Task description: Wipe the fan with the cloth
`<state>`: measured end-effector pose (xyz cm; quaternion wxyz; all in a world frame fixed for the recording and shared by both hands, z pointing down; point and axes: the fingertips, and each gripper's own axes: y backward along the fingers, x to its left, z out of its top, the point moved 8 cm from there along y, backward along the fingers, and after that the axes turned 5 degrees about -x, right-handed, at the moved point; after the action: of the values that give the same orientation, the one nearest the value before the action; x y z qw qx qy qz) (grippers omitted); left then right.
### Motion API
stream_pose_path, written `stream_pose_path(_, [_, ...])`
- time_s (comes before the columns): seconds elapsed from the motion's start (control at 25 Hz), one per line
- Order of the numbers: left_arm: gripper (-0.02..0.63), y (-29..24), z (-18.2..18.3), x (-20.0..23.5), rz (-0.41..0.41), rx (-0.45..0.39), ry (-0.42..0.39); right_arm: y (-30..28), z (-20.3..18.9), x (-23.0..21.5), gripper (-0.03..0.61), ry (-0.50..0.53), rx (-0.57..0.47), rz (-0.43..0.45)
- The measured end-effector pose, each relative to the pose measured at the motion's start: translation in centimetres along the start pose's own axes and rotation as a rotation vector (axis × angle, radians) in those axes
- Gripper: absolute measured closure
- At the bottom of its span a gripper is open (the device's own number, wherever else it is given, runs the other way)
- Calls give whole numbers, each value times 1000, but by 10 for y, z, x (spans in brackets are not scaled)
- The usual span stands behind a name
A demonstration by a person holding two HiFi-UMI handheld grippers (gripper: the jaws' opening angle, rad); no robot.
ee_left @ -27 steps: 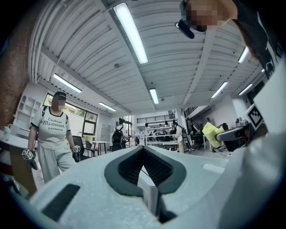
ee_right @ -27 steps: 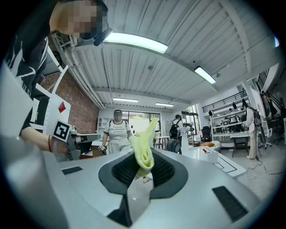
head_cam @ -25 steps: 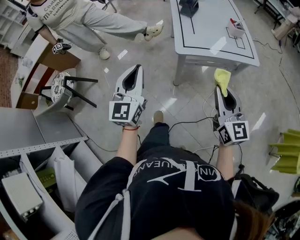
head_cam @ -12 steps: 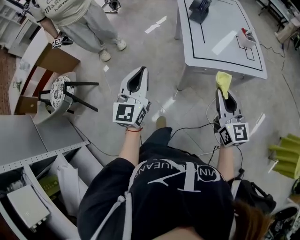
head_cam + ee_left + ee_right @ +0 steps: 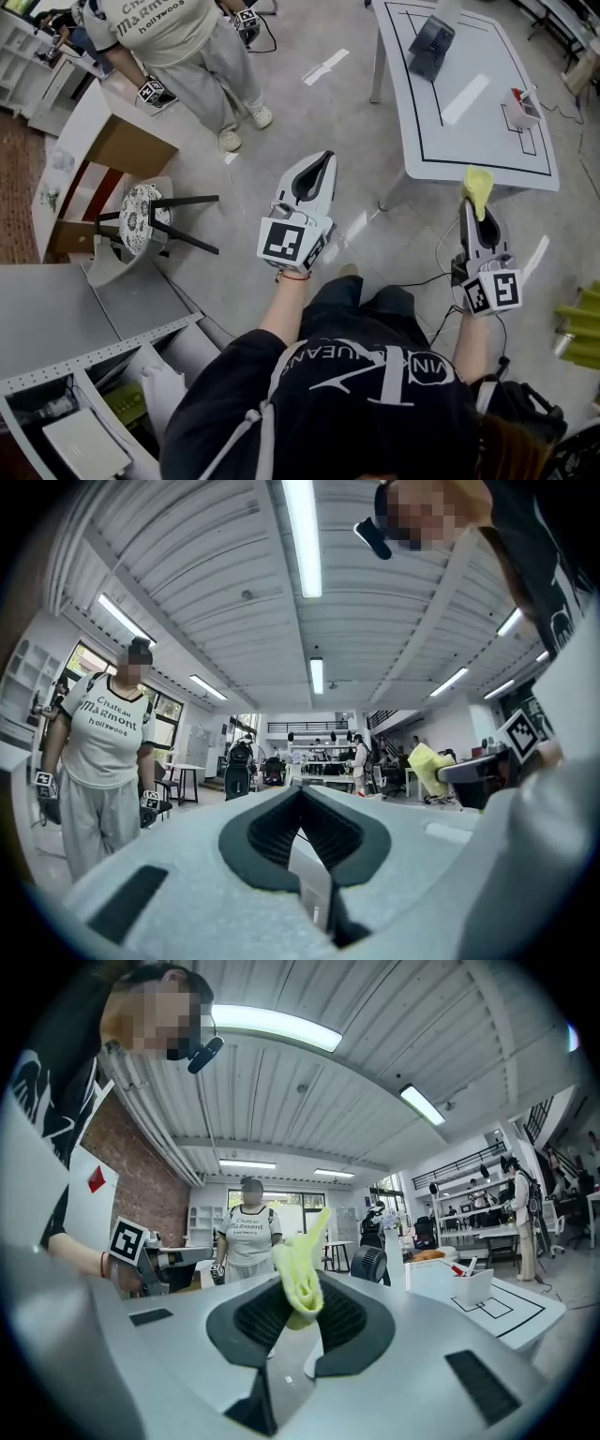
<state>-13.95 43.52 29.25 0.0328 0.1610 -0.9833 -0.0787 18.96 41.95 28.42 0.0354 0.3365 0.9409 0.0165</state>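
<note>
Cloth (image 5: pixel 478 181) in right claw (image 5: pixel 305 1321); box (image 5: pixel 523 111) occupied

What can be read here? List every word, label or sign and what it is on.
"Chateau Marmont hollywood": white T-shirt of the standing person.
Black shirt of the person holding the grippers: white lettering, upside down and creased, not readable whole.
Cubes on left gripper and right gripper: square marker patterns, no words.

White surface marked with black lines

The surface (image 5: pixel 473 131) stands on the grey floor (image 5: pixel 309 122). A dark fan (image 5: pixel 431 45) sits near its far end, and a small white box (image 5: pixel 521 105) holding something red stands by its right edge.
</note>
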Motion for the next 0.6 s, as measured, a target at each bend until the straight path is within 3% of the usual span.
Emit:
stream_pose_path(0.32, [606, -47, -20, 11, -60, 11, 39, -31, -6, -21, 517, -4, 20, -47])
stream_pose_path(0.6, [606, -120, -37, 20, -110, 12, 57, -88, -16, -57, 517, 18, 73, -12])
